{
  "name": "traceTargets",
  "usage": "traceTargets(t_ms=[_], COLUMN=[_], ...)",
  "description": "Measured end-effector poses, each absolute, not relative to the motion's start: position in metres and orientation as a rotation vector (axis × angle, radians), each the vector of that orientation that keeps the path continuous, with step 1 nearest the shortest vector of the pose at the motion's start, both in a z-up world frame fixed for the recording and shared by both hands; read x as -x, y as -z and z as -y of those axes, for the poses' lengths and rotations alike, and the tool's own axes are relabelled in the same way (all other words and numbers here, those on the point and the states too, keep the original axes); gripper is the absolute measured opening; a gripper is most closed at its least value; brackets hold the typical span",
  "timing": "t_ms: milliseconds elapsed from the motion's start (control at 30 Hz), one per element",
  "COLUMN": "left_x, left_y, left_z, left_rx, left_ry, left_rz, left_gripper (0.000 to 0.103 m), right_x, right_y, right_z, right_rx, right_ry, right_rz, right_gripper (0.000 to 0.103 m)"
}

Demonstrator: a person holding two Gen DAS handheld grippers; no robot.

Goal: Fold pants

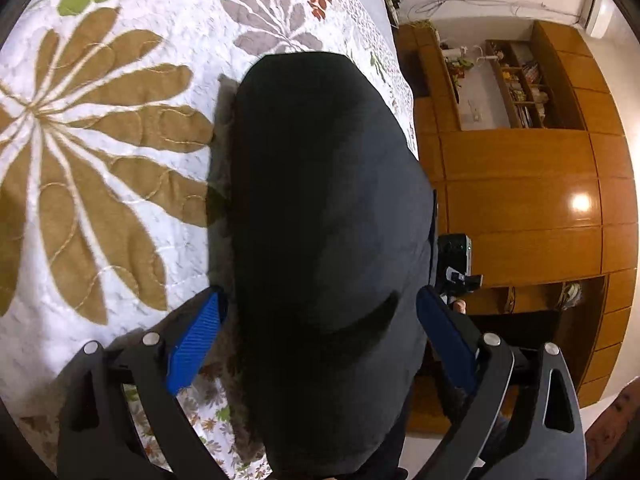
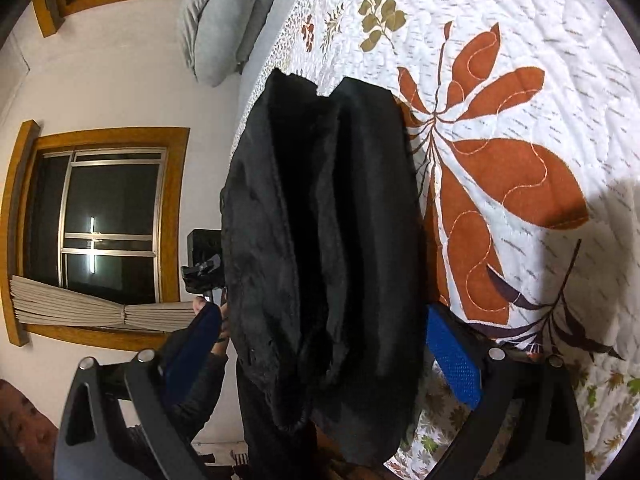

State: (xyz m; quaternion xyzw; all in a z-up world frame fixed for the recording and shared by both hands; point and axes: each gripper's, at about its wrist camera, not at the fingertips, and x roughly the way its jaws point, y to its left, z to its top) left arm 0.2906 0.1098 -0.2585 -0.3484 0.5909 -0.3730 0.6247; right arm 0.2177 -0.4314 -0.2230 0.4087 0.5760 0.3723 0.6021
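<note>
Two blue-padded fingers of the left hand-held gripper stand wide apart on either side of the black pants, which lie folded in a long bundle on the floral quilt near the bed's edge; the jaws are released, not pinching the cloth. A wooden wardrobe stands beyond. From the right wrist, the right hand-held gripper is likewise spread, its pads flanking the pants, whose near end sits between them. Beside the bed are a window and grey pillows.
</note>
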Motion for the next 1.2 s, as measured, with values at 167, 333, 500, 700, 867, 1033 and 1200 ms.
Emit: traceTargets(t_ms=[167, 333, 500, 700, 867, 1033, 1200], left_x=[-0.293, -0.291, -0.289, -0.290, -0.289, -0.291, -0.294], left_y=[0.261, 0.263, 0.262, 0.264, 0.262, 0.252, 0.241], left_z=[-0.098, -0.091, -0.091, -0.087, -0.090, -0.092, -0.096], left_rx=[0.761, 0.752, 0.744, 0.742, 0.742, 0.744, 0.737], left_ry=[0.860, 0.857, 0.842, 0.816, 0.809, 0.810, 0.805], left_rz=[-1.384, -1.390, -1.378, -1.392, -1.375, -1.357, -1.342], left_gripper=[0.095, 0.098, 0.096, 0.069, 0.053, 0.043, 0.039], right_x=[-0.222, -0.226, -0.226, -0.224, -0.224, -0.224, -0.224], right_y=[0.225, 0.225, 0.225, 0.219, 0.214, 0.202, 0.192], right_z=[0.429, 0.417, 0.414, 0.404, 0.399, 0.393, 0.387], right_rx=[-0.956, -0.922, -0.916, -0.845, -0.827, -0.820, -0.819], right_ry=[-0.880, -0.895, -0.909, -0.896, -0.912, -0.915, -0.931], right_rz=[-1.333, -1.349, -1.343, -1.334, -1.315, -1.302, -1.285], right_gripper=[0.100, 0.100, 0.100, 0.067, 0.047, 0.042, 0.040])
